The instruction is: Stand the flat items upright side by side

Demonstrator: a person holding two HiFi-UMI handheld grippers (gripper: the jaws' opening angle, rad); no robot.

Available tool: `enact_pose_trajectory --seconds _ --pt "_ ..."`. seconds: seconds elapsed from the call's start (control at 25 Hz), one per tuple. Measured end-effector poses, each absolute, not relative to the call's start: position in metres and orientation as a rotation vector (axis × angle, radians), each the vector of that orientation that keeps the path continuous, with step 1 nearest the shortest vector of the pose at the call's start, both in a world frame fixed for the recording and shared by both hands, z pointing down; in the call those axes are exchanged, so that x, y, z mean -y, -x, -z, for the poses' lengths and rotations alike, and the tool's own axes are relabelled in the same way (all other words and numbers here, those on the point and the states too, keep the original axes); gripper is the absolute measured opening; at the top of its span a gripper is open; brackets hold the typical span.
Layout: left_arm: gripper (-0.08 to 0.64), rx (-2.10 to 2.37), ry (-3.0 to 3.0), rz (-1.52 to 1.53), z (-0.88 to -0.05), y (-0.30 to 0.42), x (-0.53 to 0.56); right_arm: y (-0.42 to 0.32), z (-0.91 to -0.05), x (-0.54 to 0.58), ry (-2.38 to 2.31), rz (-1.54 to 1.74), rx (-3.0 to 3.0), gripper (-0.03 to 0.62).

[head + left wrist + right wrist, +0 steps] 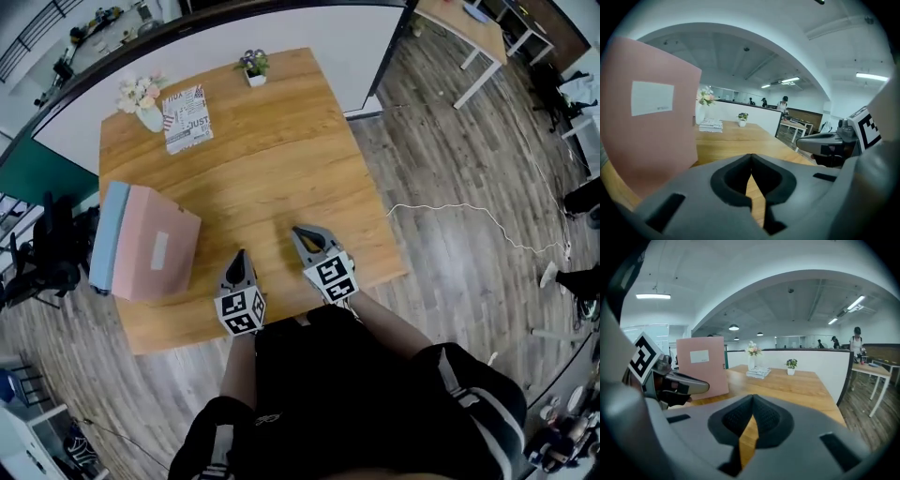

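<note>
A pink folder (155,244) with a white label stands upright at the table's left edge, and a blue folder (106,234) stands against its left side. The same pink folder (644,136) fills the left of the left gripper view and shows smaller in the right gripper view (702,364). My left gripper (241,255) is shut and empty over the table's near edge, just right of the pink folder. My right gripper (302,232) is also shut and empty, a little further right. In each gripper view the fingertips meet with nothing between them (751,157) (752,398).
At the table's far side lie a stack of magazines (186,117), a white vase of flowers (142,97) and a small potted plant (253,66). The wooden table (281,169) ends at a white partition (309,37). A cable (469,220) lies on the floor to the right.
</note>
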State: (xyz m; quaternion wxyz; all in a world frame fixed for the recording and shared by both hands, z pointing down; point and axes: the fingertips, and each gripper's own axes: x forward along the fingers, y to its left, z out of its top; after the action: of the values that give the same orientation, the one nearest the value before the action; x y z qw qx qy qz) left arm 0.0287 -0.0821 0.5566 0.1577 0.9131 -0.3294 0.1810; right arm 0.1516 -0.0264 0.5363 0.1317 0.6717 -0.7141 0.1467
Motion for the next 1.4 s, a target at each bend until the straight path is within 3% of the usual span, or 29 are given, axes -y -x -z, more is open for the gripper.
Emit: enact_pose_trajectory --seconds 0.44,0.88,1.4 --pt "0.006 0.71 -2.824 -0.321 -0.461 -0.082 0.08 -0.168 -0.448 0.015 -2.212 -0.257 1.992 0.005" --pt "0.007 0.922 -2.962 -0.037 -0.325 -0.036 0.114 -0.148 -0.312 0.048 -2.301 0.099 2.08 0.005" --pt "0.006 0.978 -2.998 0.025 -0.309 -0.035 0.107 -0.152 -0.298 0.039 -2.287 0.154 2.079 0.005"
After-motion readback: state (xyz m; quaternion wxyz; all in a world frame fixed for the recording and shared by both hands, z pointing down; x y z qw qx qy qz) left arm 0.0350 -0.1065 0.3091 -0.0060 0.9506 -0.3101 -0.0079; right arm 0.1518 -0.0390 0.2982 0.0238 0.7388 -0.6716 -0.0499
